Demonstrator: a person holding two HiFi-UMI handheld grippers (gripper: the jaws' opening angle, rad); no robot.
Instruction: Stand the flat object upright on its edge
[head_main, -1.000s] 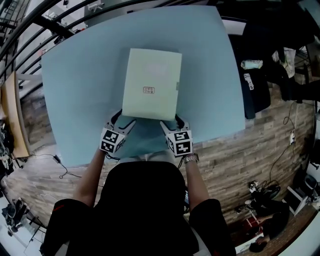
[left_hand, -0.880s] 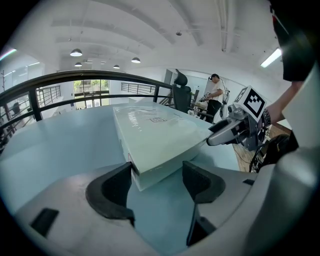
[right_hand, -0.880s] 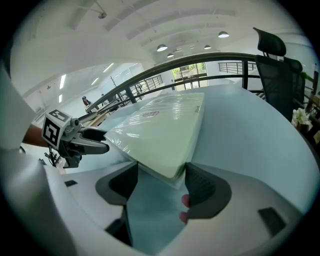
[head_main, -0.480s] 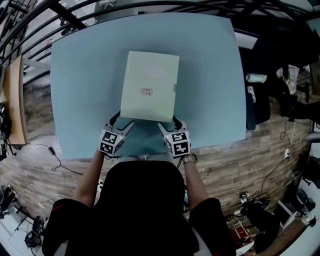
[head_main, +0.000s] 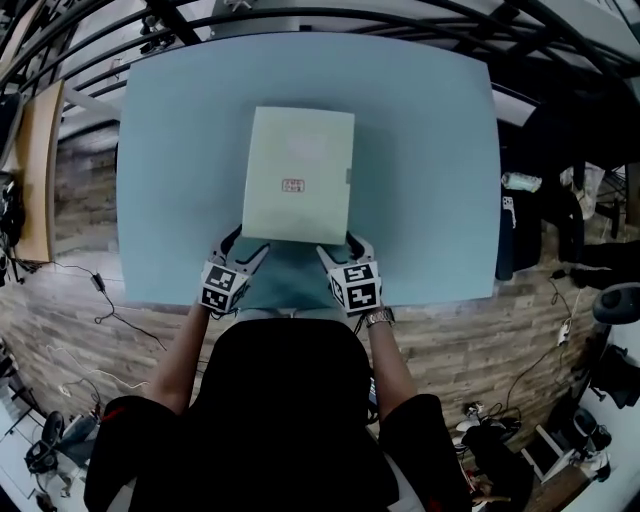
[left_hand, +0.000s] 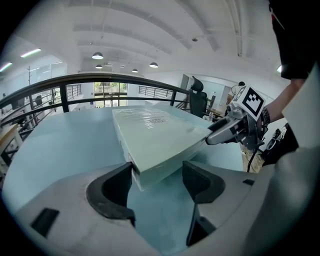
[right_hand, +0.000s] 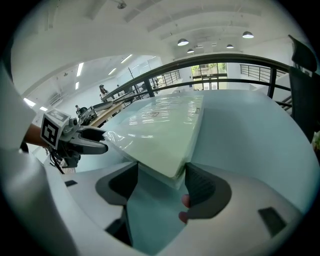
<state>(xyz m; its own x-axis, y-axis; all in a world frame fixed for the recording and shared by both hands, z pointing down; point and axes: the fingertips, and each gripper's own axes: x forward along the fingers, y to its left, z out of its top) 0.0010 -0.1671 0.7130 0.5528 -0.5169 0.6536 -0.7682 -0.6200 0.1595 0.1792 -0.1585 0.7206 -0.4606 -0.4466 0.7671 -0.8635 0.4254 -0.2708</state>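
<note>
the box (head_main: 298, 170) lies broad face up about the middle of the table (head_main: 420, 150), its long sides running from the near edge toward the far edge, not on its edge yet. a small label (head_main: 293, 184) sits on its top face.

the left gripper (head_main: 245, 243) is at the box's near left corner and the right gripper (head_main: 340, 245) at its near right corner, both close to the table's near edge.

in the left gripper view the corner sits between the wide-set jaws. one pad (left_hand: 120, 185) is against the box's left side and the other touches its near face. the right gripper view shows the same. the corner is wedged between the jaws, with a pad (right_hand: 200, 187) on the box's right side and the other under its near edge.

whether the near edge is off the table i cannot tell.
</note>
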